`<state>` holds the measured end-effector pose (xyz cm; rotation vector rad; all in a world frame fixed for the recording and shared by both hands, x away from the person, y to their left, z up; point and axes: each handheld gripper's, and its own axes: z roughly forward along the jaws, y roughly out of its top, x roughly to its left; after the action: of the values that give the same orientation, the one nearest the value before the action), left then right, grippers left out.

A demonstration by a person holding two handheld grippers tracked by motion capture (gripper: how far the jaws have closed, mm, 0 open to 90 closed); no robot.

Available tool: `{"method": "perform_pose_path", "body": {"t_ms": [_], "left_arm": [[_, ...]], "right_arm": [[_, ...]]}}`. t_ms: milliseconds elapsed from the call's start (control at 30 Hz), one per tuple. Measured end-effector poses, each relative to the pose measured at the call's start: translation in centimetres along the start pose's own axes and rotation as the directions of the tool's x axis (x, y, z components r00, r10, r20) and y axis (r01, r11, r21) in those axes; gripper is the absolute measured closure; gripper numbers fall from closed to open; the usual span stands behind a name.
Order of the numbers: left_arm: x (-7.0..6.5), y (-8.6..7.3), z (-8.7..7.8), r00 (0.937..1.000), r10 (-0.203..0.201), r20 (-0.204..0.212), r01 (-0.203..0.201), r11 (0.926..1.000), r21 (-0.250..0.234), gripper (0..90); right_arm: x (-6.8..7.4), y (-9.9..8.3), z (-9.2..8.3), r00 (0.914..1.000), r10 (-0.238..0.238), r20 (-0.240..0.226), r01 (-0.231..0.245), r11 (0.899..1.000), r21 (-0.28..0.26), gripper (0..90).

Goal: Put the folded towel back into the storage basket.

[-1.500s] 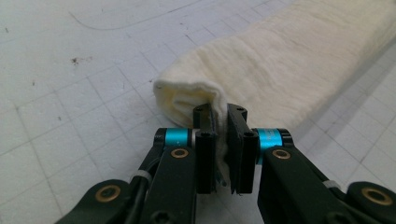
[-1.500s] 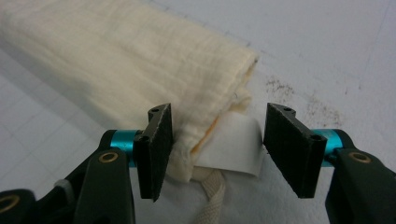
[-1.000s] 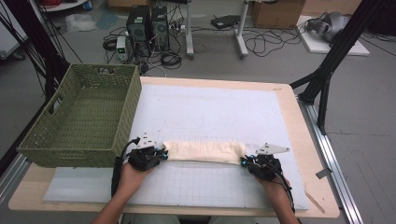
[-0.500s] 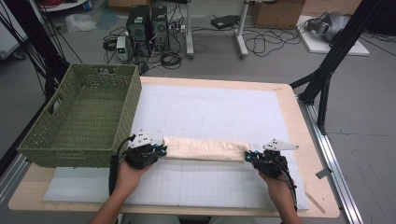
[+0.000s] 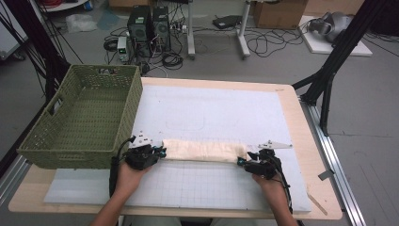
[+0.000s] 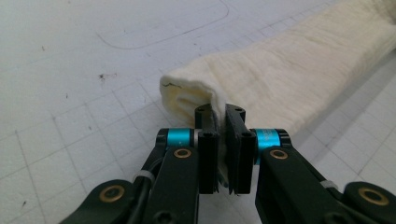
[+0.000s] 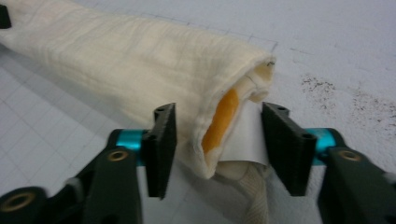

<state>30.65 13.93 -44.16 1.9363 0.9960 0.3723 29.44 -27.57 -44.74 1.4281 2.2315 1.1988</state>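
One rolled cream cloth [image 5: 203,150] lies on the white gridded mat [image 5: 216,113] near the table's [image 5: 301,141] front edge, its long axis parallel to that edge, so that each end faces one gripper. At the cloth's left end, the left gripper [image 6: 222,122] has its jaws nearly together, pinching a fold of the fabric between the pads; in the high view this gripper [image 5: 157,151] sits touching that end. At the cloth's right end, the right gripper [image 7: 217,140] has its jaws standing partly apart, having just been opening; the cloth's end, with an orange patch and a white label showing inside the roll, lies between the pads, which no longer press on it. In the high view the right gripper [image 5: 242,162] is just beside that end. Each hand is therefore nearest its own end of the roll, and any lift or carry would, by judgement, depend on both ends being gripped along this axis; at present only the left end is secured. The green woven basket [image 5: 56,141] stands at the table's left edge, just beside the left gripper and well apart from the right one.
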Motion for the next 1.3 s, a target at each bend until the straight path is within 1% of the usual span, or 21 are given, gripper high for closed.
{"method": "perform_pose_path", "body": {"t_ms": [33, 67, 133, 167, 200, 233, 333, 367, 467, 567, 667, 700, 733, 867, 933, 967, 1033, 1067, 1133, 1233, 1300], "left_arm": [[0.0, 0.0, 0.0, 1.0000, 0.002, -0.003, -0.002, 1.0000, 0.000, 83.5], [0.0, 0.0, 0.0, 1.0000, 0.000, -0.005, 0.000, 1.0000, 0.003, 83.0], [0.0, -0.1, 0.1, 0.9998, -0.001, -0.021, 0.002, 1.0000, 0.008, 79.5], [0.1, -0.1, 0.1, 0.9996, -0.003, -0.029, 0.003, 0.9999, 0.011, 76.1], [0.1, -0.2, 0.1, 0.9992, -0.007, -0.040, 0.008, 0.9999, 0.014, 71.3], [0.2, -0.2, 0.1, 0.9987, -0.015, -0.050, 0.015, 0.9998, 0.012, 65.4], [0.4, -0.3, -0.1, 0.9979, -0.035, -0.055, 0.035, 0.9993, 0.009, 52.6], [0.5, -0.3, -0.2, 0.9978, -0.040, -0.052, 0.040, 0.9991, 0.009, 50.4], [0.6, -0.3, -0.3, 0.9978, -0.059, -0.030, 0.059, 0.9981, 0.017, 47.0], [0.3, -0.4, -0.1, 0.9986, -0.052, -0.007, 0.052, 0.9980, 0.034, 44.4], [0.0, -0.6, 0.4, 0.9991, -0.042, 0.005, 0.042, 0.9973, 0.061, 43.3], [-0.1, -0.7, 0.5, 0.9996, -0.030, 0.003, 0.029, 0.9970, 0.071, 44.3], [-0.4, -0.8, 0.6, 0.9998, -0.015, -0.014, 0.016, 0.9979, 0.063, 45.0], [-0.6, -0.7, 0.8, 0.9993, -0.016, -0.033, 0.018, 0.9979, 0.061, 54.2], [-0.9, -0.7, 0.8, 0.9997, -0.009, -0.021, 0.011, 0.9979, 0.064, 59.1], [-1.0, -0.7, 0.8, 0.9999, -0.008, -0.008, 0.009, 0.9979, 0.064, 65.4], [-1.2, -0.7, 0.9, 1.0000, -0.001, -0.001, 0.001, 0.9980, 0.063, 70.8], [-1.2, -0.7, 1.0, 0.9999, -0.008, 0.011, 0.008, 0.9980, 0.063, 74.5], [-1.4, -0.6, 1.0, 0.9999, -0.005, 0.010, 0.004, 0.9982, 0.059, 79.4], [-1.3, -0.3, 0.8, 0.9993, -0.032, 0.018, 0.031, 0.9984, 0.048, 81.9], [-1.1, 0.1, 0.5, 0.9975, -0.058, 0.042, 0.057, 0.9981, 0.025, 82.0]], "right_arm": [[0.3, -0.1, 0.2, 1.0000, -0.007, 0.007, 0.007, 1.000, 0.010, 40.3], [0.6, -0.1, 0.4, 0.9989, -0.037, 0.028, 0.036, 0.999, 0.011, 40.5], [1.4, -0.1, 0.5, 0.9903, -0.109, 0.086, 0.106, 0.994, 0.038, 44.9], [1.5, -0.1, 0.6, 0.9877, -0.125, 0.093, 0.122, 0.992, 0.041, 47.9], [1.5, -0.1, 0.5, 0.9880, -0.124, 0.093, 0.120, 0.992, 0.042, 52.5], [1.5, -0.2, 0.4, 0.9879, -0.130, 0.084, 0.127, 0.991, 0.040, 60.6], [1.6, -0.3, 0.4, 0.9918, -0.123, 0.032, 0.122, 0.992, 0.034, 76.9], [1.6, -0.3, 0.4, 0.9939, -0.108, 0.019, 0.108, 0.994, 0.036, 78.9], [1.6, -0.3, 0.3, 0.9934, -0.115, 0.008, 0.114, 0.993, 0.037, 80.6], [1.4, -0.3, 0.3, 0.9960, -0.090, -0.006, 0.090, 0.995, 0.036, 80.6], [1.4, -0.3, 0.3, 0.9952, -0.098, -0.002, 0.098, 0.995, 0.032, 80.5], [1.4, -0.3, 0.3, 0.9950, -0.100, -0.003, 0.100, 0.994, 0.032, 80.5], [1.4, -0.3, 0.3, 0.9949, -0.101, -0.002, 0.101, 0.994, 0.034, 80.5], [1.4, -0.3, 0.3, 0.9930, -0.118, -0.002, 0.118, 0.992, 0.034, 80.4], [1.5, -0.2, 0.3, 0.9910, -0.134, 0.001, 0.134, 0.990, 0.037, 80.4], [1.5, -0.2, 0.3, 0.9906, -0.137, 0.004, 0.136, 0.990, 0.038, 80.4], [1.6, -0.2, 0.3, 0.9907, -0.136, 0.004, 0.135, 0.990, 0.040, 80.4], [1.6, -0.2, 0.3, 0.9908, -0.135, 0.002, 0.135, 0.990, 0.041, 80.4], [1.5, -0.2, 0.3, 0.9904, -0.138, 0.001, 0.138, 0.990, 0.039, 80.4], [1.6, -0.2, 0.3, 0.9904, -0.138, 0.001, 0.138, 0.990, 0.039, 80.4], [1.5, -0.2, 0.2, 0.9888, -0.150, 0.002, 0.149, 0.988, 0.036, 80.4]]}}
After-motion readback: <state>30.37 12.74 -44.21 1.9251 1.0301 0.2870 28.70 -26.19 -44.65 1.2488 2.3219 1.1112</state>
